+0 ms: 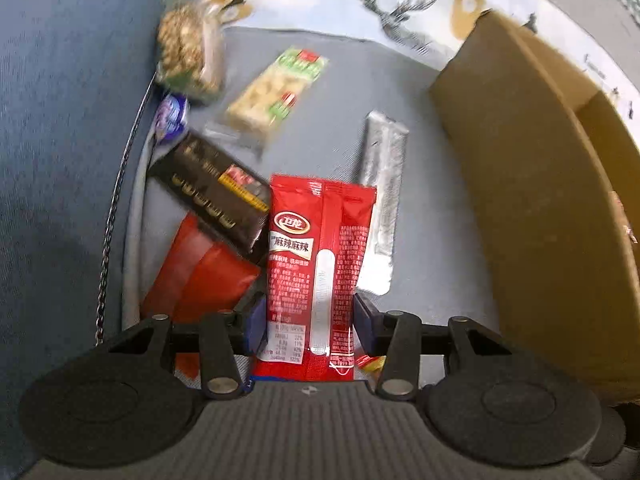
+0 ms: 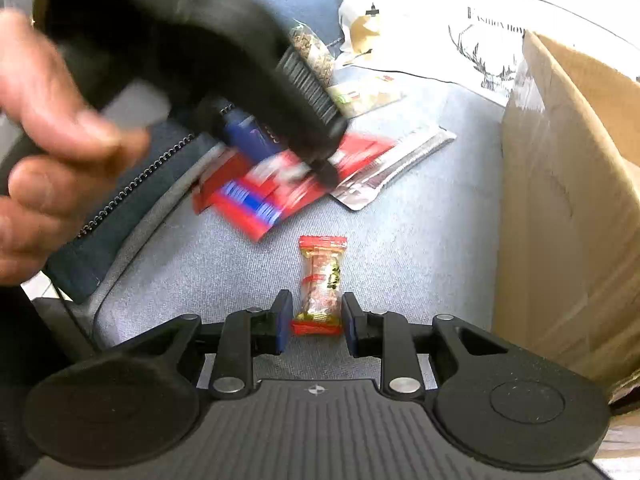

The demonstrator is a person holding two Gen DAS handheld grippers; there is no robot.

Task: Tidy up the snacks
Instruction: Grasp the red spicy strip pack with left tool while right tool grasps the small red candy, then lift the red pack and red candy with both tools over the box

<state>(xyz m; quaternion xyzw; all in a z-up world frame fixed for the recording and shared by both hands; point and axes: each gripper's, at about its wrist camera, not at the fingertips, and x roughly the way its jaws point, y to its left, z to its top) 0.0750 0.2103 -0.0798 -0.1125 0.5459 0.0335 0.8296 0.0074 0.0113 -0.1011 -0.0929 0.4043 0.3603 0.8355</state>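
My left gripper (image 1: 310, 312) is shut on the lower part of a red spicy-snack packet (image 1: 320, 248), its blue pads pressing both long edges. The packet stands up in front of a pile of snacks on a grey cushion (image 1: 432, 240). In the right wrist view, my right gripper (image 2: 316, 320) is shut on the near end of a small red and gold wrapped candy (image 2: 322, 276). A person's hand (image 2: 48, 128) holds the blurred left gripper at the upper left, above the pile.
A black packet (image 1: 212, 196), a second red packet (image 1: 196, 272), a silver packet (image 1: 382, 200), a cracker pack (image 1: 276, 96), a nut bar bag (image 1: 186, 52) and a purple round item (image 1: 172, 116) lie on the cushion. A cardboard box (image 1: 540, 200) (image 2: 568, 200) stands at the right.
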